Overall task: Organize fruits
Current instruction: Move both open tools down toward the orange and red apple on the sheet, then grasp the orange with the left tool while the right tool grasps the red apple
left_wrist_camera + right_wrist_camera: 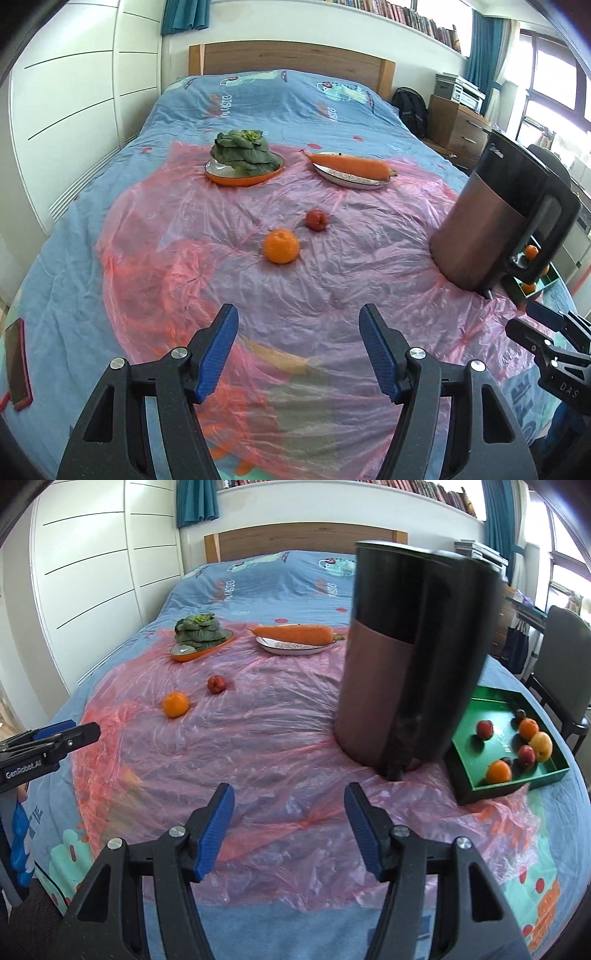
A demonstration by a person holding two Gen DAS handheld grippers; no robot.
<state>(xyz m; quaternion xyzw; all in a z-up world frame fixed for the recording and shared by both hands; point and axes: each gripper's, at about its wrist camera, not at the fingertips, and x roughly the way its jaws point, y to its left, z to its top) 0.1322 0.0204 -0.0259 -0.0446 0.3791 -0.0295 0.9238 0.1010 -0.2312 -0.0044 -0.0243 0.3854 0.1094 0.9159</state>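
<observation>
An orange [280, 246] [176, 704] and a small red fruit [316, 220] [216, 684] lie loose on the pink plastic sheet [229, 229] spread over the bed. A green tray [480, 775] at the right holds several fruits, among them oranges [498, 771] and red ones [484, 729]. My left gripper [298, 350] stands open and empty, short of the orange. My right gripper [290, 825] is open and empty too, in front of the tall appliance. Each gripper shows at the edge of the other's view: the right gripper [546, 321], the left gripper [70, 731].
A tall brown and black appliance [413, 657] [491, 221] stands between the loose fruit and the tray. At the back, an orange dish [243, 177] holds leafy greens [243, 149] and a white plate [351, 177] holds a carrot [351, 164]. A phone [16, 363] lies at left.
</observation>
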